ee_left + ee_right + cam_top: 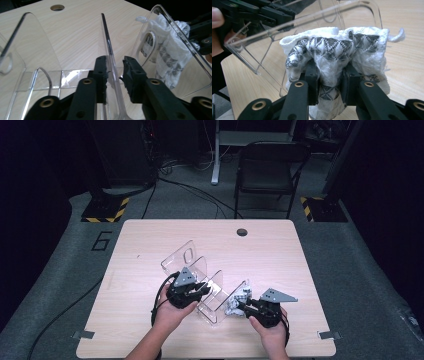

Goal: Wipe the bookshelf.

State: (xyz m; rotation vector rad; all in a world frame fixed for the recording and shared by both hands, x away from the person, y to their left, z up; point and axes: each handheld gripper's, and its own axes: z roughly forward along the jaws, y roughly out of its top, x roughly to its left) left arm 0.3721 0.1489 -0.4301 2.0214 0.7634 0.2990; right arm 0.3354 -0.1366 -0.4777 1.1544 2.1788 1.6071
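A clear acrylic rack (186, 257) with several upright dividers stands mid-table. My left gripper (204, 289) straddles one divider (107, 37); in the left gripper view its jaws (115, 75) are open, with a gap between the right pad and the sheet. My right gripper (241, 306) is shut on a white cloth with a black woven pattern (332, 47), bunched between its pads (329, 75). The cloth (235, 301) presses against the outer side of the rack's end panel (175, 27), seen through it as a white wad (170, 55).
The wooden table (150, 240) has a round cable hole (242, 231) near its far edge. A black chair (270, 167) and yellow-and-black striped stand bases (105, 210) are on the floor beyond. Cables trail from both grippers.
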